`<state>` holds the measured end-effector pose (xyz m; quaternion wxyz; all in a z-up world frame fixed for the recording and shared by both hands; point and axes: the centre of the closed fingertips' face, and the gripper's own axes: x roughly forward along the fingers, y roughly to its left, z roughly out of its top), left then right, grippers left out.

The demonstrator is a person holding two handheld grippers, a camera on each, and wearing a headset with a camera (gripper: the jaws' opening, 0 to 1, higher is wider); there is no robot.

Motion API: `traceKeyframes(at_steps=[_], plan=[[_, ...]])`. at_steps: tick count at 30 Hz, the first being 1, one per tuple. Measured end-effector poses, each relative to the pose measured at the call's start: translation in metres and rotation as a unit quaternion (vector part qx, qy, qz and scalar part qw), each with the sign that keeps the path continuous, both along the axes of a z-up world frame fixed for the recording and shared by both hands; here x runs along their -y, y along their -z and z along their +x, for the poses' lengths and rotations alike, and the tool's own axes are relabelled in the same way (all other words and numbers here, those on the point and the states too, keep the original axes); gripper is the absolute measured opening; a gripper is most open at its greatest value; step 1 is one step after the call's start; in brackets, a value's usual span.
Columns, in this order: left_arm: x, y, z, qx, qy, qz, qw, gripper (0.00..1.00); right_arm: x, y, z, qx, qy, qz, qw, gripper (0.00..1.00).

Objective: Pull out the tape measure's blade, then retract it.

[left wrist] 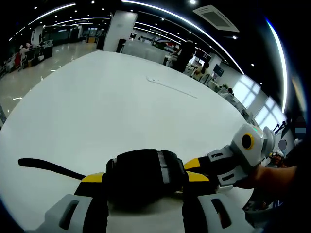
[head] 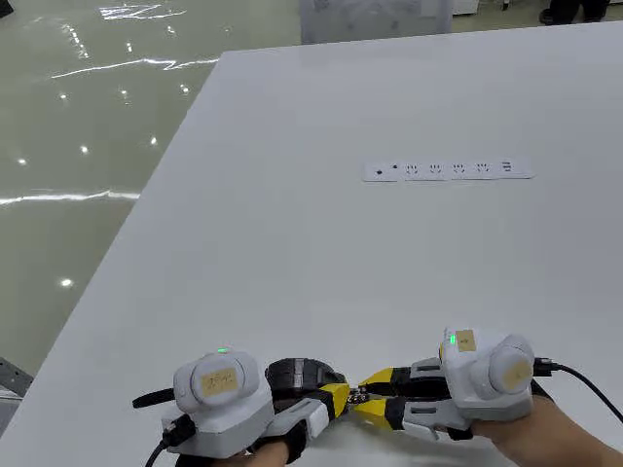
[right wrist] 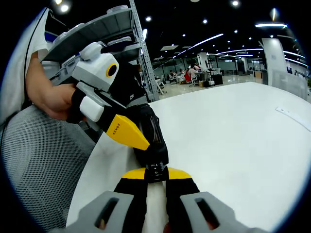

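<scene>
White workbench (head: 389,282), mostly bare. The tape measure (head: 300,374) sits at the near edge, and the left gripper (left wrist: 144,180) is clamped on its black body from both sides. The right gripper (right wrist: 156,174) is pinched onto the blade tip (right wrist: 155,169) right at the mouth, with nothing pulled out yet. The body looks hard and chunky, so it's easy to clamp. The blade's probably thin, springy and slippery, so I'd hold it at the very tip. A strap (left wrist: 48,167) trails off to one side, and the power strip (head: 448,169) is well away.

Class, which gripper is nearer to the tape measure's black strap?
Left. The left gripper clamps the tape measure case, with the strap trailing just beside it; the right gripper pinches the blade tip on the case's far side.
</scene>
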<state>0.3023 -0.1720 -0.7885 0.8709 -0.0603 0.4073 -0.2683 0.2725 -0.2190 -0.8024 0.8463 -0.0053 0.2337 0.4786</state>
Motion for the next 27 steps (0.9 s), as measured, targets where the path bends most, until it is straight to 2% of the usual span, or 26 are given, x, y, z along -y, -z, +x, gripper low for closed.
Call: traceKeyframes(at_steps=[16,21,27], plan=[[0.0,0.0,0.0,0.002,0.004,0.001,1.0,0.59,-0.002,0.002,0.0,-0.004,-0.002,0.003,1.0,0.13],[0.001,0.0,0.0,0.003,0.007,0.004,1.0,0.6,-0.002,0.003,0.0,-0.004,-0.002,-0.002,1.0,0.13],[0.003,-0.001,-0.002,0.006,0.014,0.0,0.9999,0.59,-0.002,0.01,-0.003,-0.002,-0.008,-0.02,0.9998,0.13]])
